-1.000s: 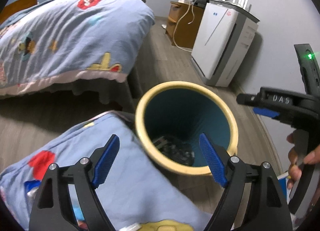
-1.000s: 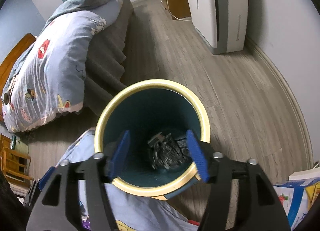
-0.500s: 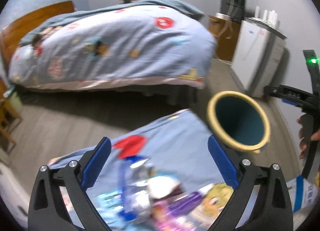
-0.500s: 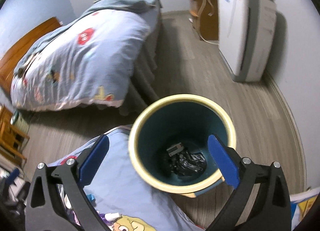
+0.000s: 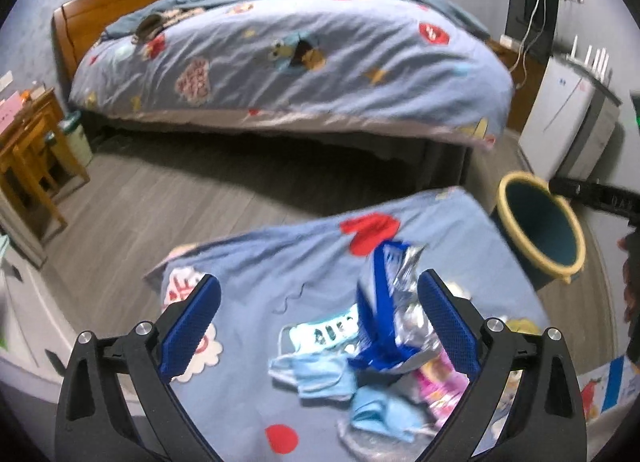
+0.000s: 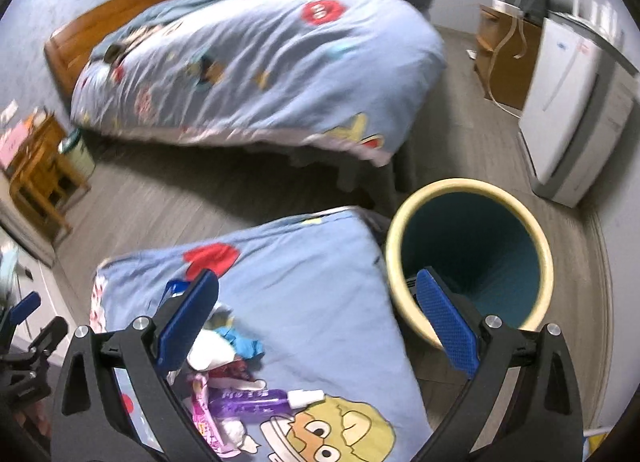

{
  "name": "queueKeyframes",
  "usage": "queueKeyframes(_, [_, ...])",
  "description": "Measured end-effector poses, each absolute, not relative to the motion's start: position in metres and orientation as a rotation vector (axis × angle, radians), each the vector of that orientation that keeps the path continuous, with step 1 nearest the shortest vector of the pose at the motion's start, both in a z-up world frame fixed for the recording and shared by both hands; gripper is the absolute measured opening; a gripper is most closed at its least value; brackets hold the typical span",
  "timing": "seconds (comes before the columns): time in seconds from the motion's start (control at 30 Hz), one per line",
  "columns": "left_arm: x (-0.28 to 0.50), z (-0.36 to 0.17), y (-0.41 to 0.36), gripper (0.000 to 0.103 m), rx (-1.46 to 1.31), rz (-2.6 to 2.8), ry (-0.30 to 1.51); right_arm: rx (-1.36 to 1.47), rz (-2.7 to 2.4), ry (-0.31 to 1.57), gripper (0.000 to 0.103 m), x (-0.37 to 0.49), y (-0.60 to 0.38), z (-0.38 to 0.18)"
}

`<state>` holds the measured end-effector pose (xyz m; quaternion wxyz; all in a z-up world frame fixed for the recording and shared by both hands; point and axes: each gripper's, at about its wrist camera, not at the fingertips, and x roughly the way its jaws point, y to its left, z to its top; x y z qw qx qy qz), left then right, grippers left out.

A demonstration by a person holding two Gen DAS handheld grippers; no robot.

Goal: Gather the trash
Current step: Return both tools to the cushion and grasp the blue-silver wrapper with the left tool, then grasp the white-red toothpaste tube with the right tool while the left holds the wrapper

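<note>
A pile of trash lies on a blue cartoon-print cloth (image 5: 280,274): a blue and silver foil wrapper (image 5: 394,302), light blue face masks (image 5: 316,370) and a pink wrapper (image 5: 444,378). My left gripper (image 5: 318,322) hangs open above the pile, holding nothing. In the right wrist view the same pile shows a purple tube (image 6: 248,402), a crumpled blue mask (image 6: 242,342) and a pink wrapper (image 6: 202,422). My right gripper (image 6: 316,318) is open and empty, straddling the cloth's edge and the bin. The teal bin with a yellow rim (image 6: 472,184) (image 5: 502,198) stands on the floor right of the cloth.
A bed with a blue quilt (image 5: 300,62) fills the back. A white appliance (image 6: 568,110) and a wooden cabinet (image 6: 500,54) stand along the right wall. Wooden furniture (image 5: 28,158) sits at the left. Grey wood floor (image 5: 180,198) lies between bed and cloth.
Both grippers swung left, away from above the bin and over the cloth with the trash. Their jaws opened wider. The bin now sits to the right in both views.
</note>
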<state>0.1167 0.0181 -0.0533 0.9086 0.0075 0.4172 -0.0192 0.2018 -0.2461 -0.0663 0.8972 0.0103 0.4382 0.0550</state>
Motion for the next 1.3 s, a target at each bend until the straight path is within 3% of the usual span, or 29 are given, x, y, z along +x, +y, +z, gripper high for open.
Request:
queueKeyframes(0.57, [0.115, -0.130, -0.054, 0.095, 0.226, -0.231, 1.035, -0.060, 0.174, 0.991, 0.097, 0.212, -0.220, -0.106])
queueKeyframes(0.77, [0.126, -0.148, -0.055, 0.073, 0.251, -0.246, 1.092, -0.116, 0.267, 1.036, 0.097, 0.216, -0.217, -0.128])
queueKeyframes(0.83, [0.128, -0.150, -0.053, 0.054, 0.249, -0.251, 1.101, -0.155, 0.321, 1.059, 0.097, 0.215, -0.211, -0.137])
queueKeyframes(0.87, [0.129, -0.149, -0.051, 0.050, 0.243, -0.253, 1.102, -0.168, 0.344, 1.072, 0.097, 0.214, -0.209, -0.142])
queueKeyframes(1.3, [0.138, -0.125, -0.024, 0.041, 0.147, -0.205, 1.045, -0.309, 0.591, 1.170, 0.071, 0.193, -0.166, -0.179])
